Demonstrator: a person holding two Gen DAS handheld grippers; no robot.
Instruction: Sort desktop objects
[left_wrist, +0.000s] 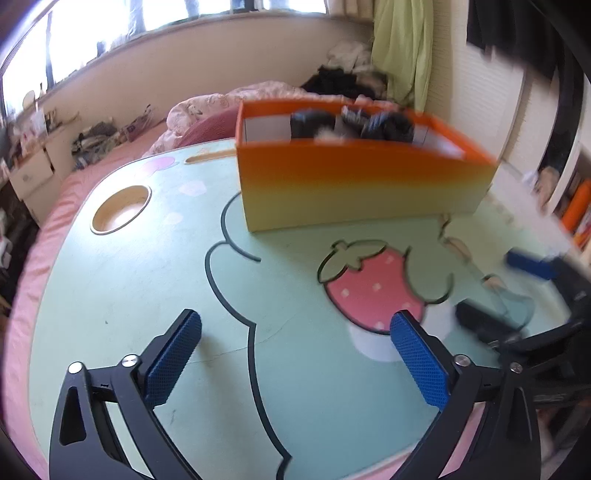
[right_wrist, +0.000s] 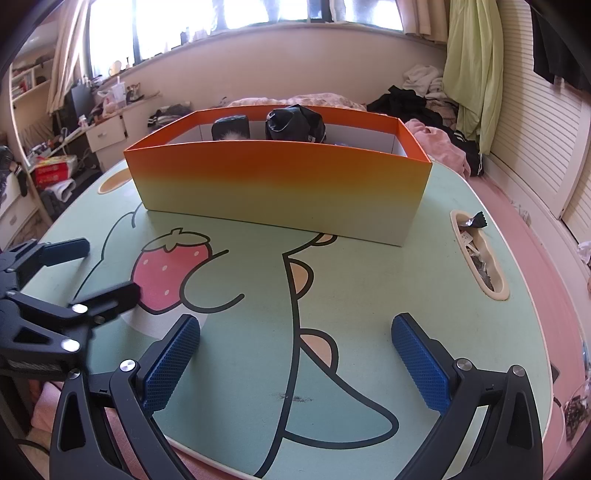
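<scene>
An orange-to-yellow box (left_wrist: 354, 184) stands at the far side of the green cartoon table (left_wrist: 147, 280); it also shows in the right wrist view (right_wrist: 280, 184). Several black objects (right_wrist: 293, 123) stick up inside it. My left gripper (left_wrist: 295, 347) is open and empty, low over the near table. My right gripper (right_wrist: 295, 350) is open and empty, also low over the near table. The left gripper (right_wrist: 74, 273) shows at the left of the right wrist view. The right gripper's blue pads (left_wrist: 528, 264) show blurred at the right of the left wrist view.
A round cup hole (left_wrist: 121, 208) sits at the table's far left. A long slot (right_wrist: 480, 258) at the table's right edge holds small wrappers, one black wrapper (right_wrist: 476, 220) at its top. A pink bed surrounds the table. Clothes and a green curtain (right_wrist: 472, 74) lie behind.
</scene>
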